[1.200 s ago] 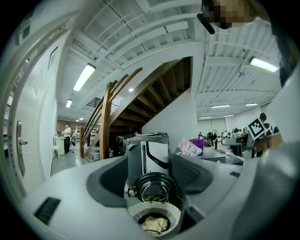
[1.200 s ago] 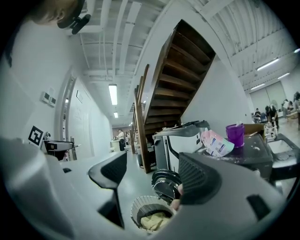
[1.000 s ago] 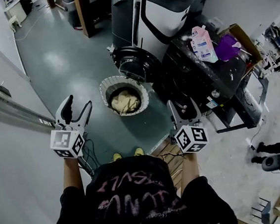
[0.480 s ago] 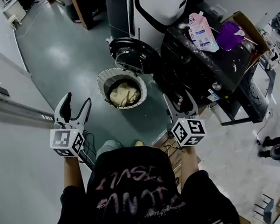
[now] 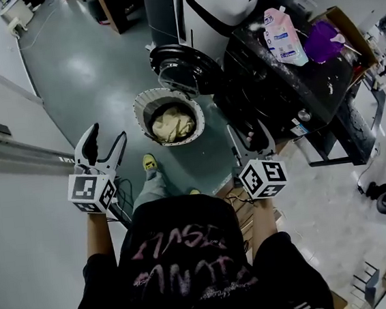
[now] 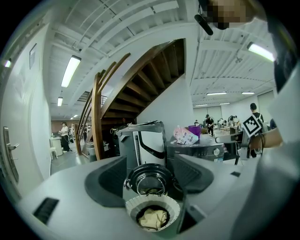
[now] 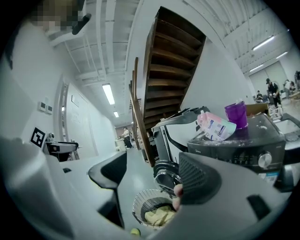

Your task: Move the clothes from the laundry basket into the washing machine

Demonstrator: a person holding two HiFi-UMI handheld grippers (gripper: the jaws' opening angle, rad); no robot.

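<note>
A white laundry basket (image 5: 148, 106) stands on the green floor and holds a crumpled pale-yellow cloth (image 5: 173, 125). Just behind it is the black washing machine (image 5: 275, 87) with its round door (image 5: 180, 61) swung open. My left gripper (image 5: 107, 136) is open and empty, held left of the basket and nearer to me. On the other side my right gripper (image 5: 249, 136) is open too, in front of the machine. The left gripper view looks between the open jaws at the basket (image 6: 132, 206), the cloth (image 6: 153, 218) and the door (image 6: 150, 180). The right gripper view shows the basket (image 7: 139, 202) and the cloth (image 7: 159, 216) low between its jaws.
A pink-and-white pouch (image 5: 284, 27), a purple bag (image 5: 322, 35) and a cardboard box (image 5: 347, 21) lie on the machine's top. A white-and-black appliance (image 5: 221, 0) stands behind. A wall with a rail (image 5: 15, 159) runs at left. My yellow shoe (image 5: 149, 162) is near the basket.
A leg with a yellow shoe has stepped forward toward the basket. Both grippers have stayed open and empty, and the right one has edged toward the machine.
</note>
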